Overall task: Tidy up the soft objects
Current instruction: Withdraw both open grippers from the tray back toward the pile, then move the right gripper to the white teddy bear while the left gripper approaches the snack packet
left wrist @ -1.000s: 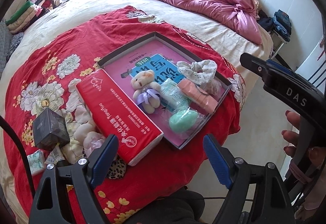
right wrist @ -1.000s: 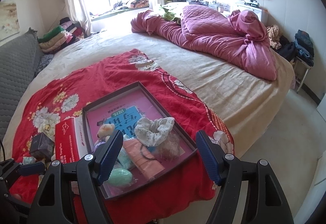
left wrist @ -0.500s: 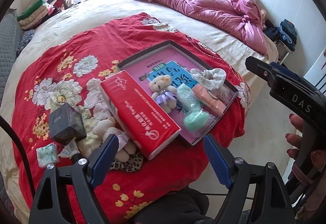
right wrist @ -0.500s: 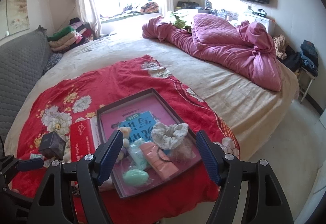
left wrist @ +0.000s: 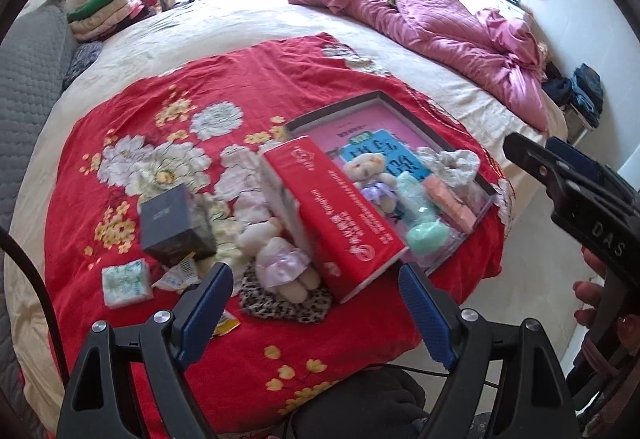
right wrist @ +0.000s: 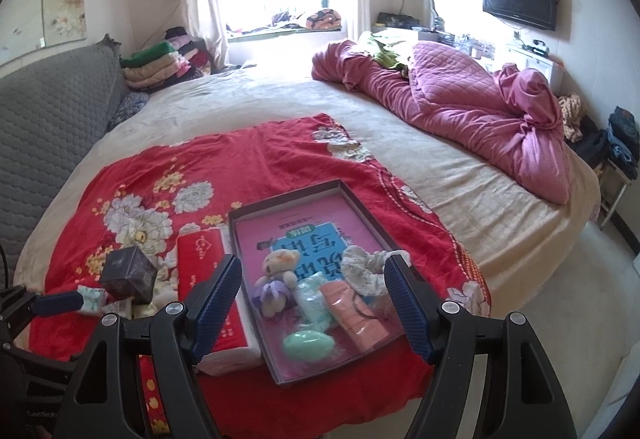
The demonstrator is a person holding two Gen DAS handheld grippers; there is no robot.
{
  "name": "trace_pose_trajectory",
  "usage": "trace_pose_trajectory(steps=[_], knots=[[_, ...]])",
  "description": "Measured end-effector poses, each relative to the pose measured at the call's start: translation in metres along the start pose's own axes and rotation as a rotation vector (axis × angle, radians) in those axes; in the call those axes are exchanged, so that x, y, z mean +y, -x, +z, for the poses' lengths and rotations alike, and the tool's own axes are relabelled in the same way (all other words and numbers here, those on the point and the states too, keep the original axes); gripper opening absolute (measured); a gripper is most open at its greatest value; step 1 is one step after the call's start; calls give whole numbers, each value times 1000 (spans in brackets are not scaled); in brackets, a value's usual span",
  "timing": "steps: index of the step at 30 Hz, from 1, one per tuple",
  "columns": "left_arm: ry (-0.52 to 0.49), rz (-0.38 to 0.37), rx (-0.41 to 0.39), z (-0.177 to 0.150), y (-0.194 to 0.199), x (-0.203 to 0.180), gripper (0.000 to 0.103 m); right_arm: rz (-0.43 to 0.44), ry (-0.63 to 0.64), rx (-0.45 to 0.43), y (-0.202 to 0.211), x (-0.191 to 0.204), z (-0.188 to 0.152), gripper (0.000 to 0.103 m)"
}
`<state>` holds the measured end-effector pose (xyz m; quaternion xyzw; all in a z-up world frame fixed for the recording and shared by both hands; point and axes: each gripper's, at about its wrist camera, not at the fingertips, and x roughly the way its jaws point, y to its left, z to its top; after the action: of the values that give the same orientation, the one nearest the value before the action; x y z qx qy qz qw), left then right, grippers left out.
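Both the left gripper [left wrist: 316, 309] and right gripper [right wrist: 312, 299] gape wide, empty. Loose plush bear [left wrist: 282, 259] lies at the red tissue pack's [left wrist: 332, 215] seven o'clock — a careless grab could nudge the pack into the tray [left wrist: 340, 107].

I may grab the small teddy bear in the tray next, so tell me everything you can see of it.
The teddy bear is a small cream plush with a lilac ribbon or dress around its body. It lies on its back in the shallow dark-rimmed tray, head toward the far end, on the blue-and-pink printed sheet. The pale green packet lies close beside it; contact is unclear. The tissue pack is just outside the tray. Both grippers, left and right, are open and clear of it.
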<state>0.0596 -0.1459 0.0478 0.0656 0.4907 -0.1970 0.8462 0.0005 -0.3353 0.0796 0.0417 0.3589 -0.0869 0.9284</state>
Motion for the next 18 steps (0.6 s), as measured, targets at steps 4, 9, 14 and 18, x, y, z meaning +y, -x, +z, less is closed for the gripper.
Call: trace_pose_trajectory(steps=[4, 9, 14, 18], knots=[[22, 37, -6, -5, 3, 18, 85, 31, 35, 7, -1, 18, -1, 75], [73, 62, 0, -14, 5, 46, 85, 62, 84, 18, -3, 45, -4, 75], [134, 84, 11, -25, 5, 76, 85, 92, 135, 29, -6, 73, -8, 75], [164, 103, 15, -32, 4, 93, 85, 110, 168, 39, -9, 91, -13, 75]])
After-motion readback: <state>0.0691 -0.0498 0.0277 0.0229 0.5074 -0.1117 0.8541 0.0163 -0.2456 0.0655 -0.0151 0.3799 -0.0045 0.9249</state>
